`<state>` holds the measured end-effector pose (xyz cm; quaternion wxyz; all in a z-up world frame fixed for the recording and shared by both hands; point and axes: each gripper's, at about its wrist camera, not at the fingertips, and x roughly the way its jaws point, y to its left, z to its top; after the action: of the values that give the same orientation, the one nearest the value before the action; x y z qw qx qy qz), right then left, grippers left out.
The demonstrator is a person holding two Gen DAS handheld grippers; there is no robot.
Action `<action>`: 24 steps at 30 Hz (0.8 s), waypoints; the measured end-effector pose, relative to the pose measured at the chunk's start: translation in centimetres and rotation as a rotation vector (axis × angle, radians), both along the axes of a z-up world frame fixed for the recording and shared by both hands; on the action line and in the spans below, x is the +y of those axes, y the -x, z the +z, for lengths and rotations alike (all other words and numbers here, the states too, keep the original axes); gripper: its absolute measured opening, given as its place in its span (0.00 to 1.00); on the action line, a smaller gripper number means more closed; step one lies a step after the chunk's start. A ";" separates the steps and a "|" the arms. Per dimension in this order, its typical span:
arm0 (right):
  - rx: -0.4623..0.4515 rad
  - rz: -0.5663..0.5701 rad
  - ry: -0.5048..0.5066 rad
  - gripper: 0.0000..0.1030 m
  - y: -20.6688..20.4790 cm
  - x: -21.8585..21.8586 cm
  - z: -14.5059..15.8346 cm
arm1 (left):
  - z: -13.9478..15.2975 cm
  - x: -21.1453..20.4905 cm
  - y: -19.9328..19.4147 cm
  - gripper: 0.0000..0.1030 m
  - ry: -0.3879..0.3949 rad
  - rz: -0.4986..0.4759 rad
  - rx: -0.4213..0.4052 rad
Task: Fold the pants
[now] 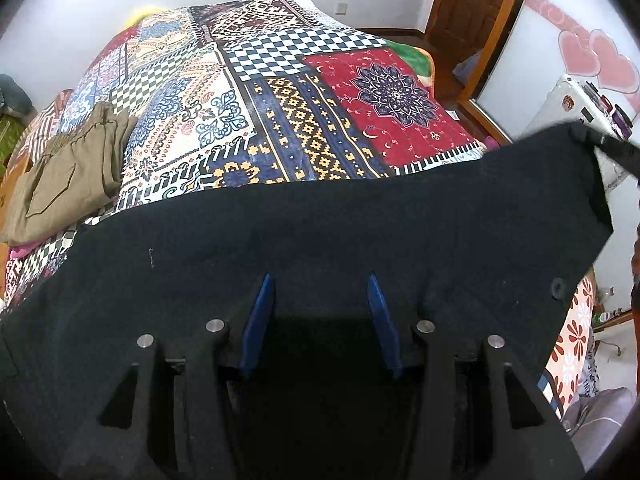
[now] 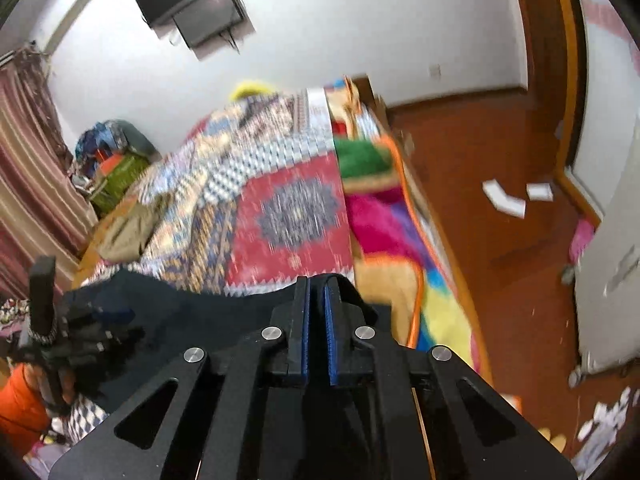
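Black pants [image 1: 320, 224] hang stretched across the near edge of the bed in the left wrist view. My left gripper [image 1: 320, 280] has its blue pads [image 1: 260, 320] set wide apart, with the black cloth draped over and in front of them; I cannot see cloth pinched between them. My right gripper [image 2: 317, 292] is shut on the pants' edge [image 2: 224, 312], lifting it; it shows in the left wrist view as a dark tip at the pants' far right corner [image 1: 612, 148]. The right view is motion-blurred.
A patchwork bedspread [image 1: 280, 100] covers the bed. Folded khaki pants [image 1: 68, 176] lie at its left edge. A wooden door [image 1: 472, 0] and floor are on the right, a white appliance [image 1: 568, 108] beside the bed, papers [image 2: 504, 200] on the floor.
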<state>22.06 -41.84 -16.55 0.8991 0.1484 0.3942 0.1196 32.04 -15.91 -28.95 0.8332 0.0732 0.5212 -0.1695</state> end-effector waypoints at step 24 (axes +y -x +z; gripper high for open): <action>0.112 -0.108 0.080 0.28 3.7 -3.1 -1.5 | 6.8 -5.8 -3.7 0.56 0.058 -0.132 -0.067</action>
<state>18.35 -44.92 -18.06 0.8858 0.1400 0.4399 0.0467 35.69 -21.72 -22.13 0.8390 0.0888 0.4818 -0.2368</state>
